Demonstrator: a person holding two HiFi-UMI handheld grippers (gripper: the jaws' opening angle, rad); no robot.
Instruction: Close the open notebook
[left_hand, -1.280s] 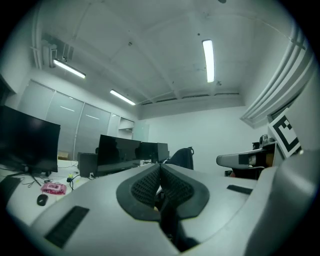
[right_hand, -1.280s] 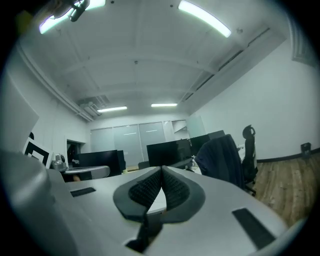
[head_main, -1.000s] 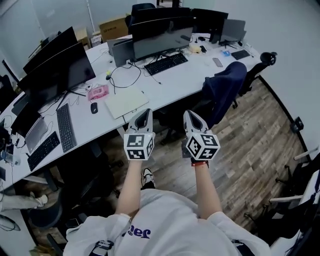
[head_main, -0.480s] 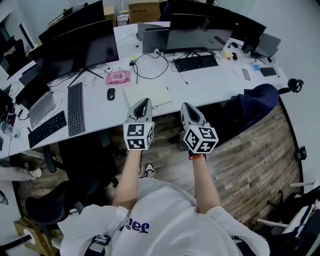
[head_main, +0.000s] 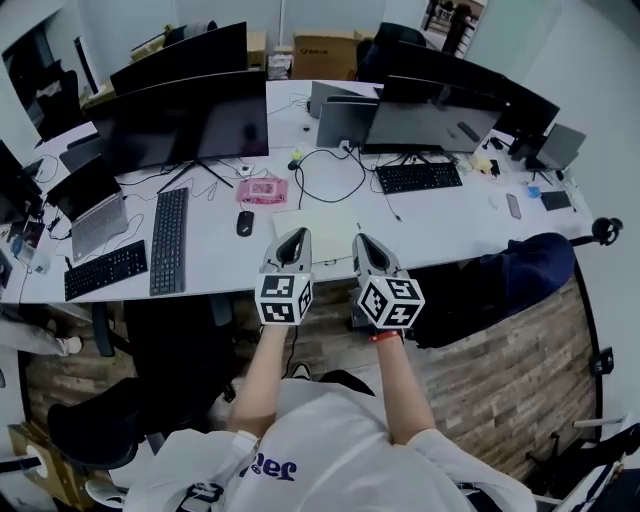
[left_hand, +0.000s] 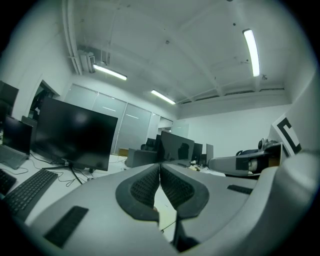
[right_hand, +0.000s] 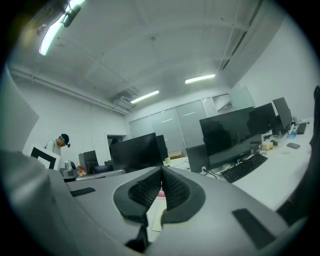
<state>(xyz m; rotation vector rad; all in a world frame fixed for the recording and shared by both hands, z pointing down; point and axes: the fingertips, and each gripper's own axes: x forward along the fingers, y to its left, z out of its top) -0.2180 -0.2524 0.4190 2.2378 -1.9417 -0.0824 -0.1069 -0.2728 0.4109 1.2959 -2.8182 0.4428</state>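
Observation:
The open notebook (head_main: 322, 221) lies flat and pale on the white desk (head_main: 210, 262), near its front edge. Both grippers are held level in front of the desk, side by side, pointing at the notebook. My left gripper (head_main: 296, 238) is shut with nothing in it, its tip over the notebook's near left corner. My right gripper (head_main: 361, 243) is shut and empty too, at the near right corner. In the left gripper view the pads (left_hand: 147, 186) meet at the tip (left_hand: 160, 165). In the right gripper view the gripper (right_hand: 161, 169) is closed, and the notebook (right_hand: 158, 216) shows below it.
A black mouse (head_main: 245, 223) and a pink case (head_main: 262, 190) lie just left of the notebook. Keyboards (head_main: 168, 240), monitors (head_main: 185, 120), a laptop (head_main: 92, 208) and cables fill the desk. A chair with a dark jacket (head_main: 520, 275) stands right, a black chair (head_main: 175, 345) left.
The person has stepped up to the desk and turned to face it. Both shut grippers moved with them and now point straight at the notebook, which was off to the left before.

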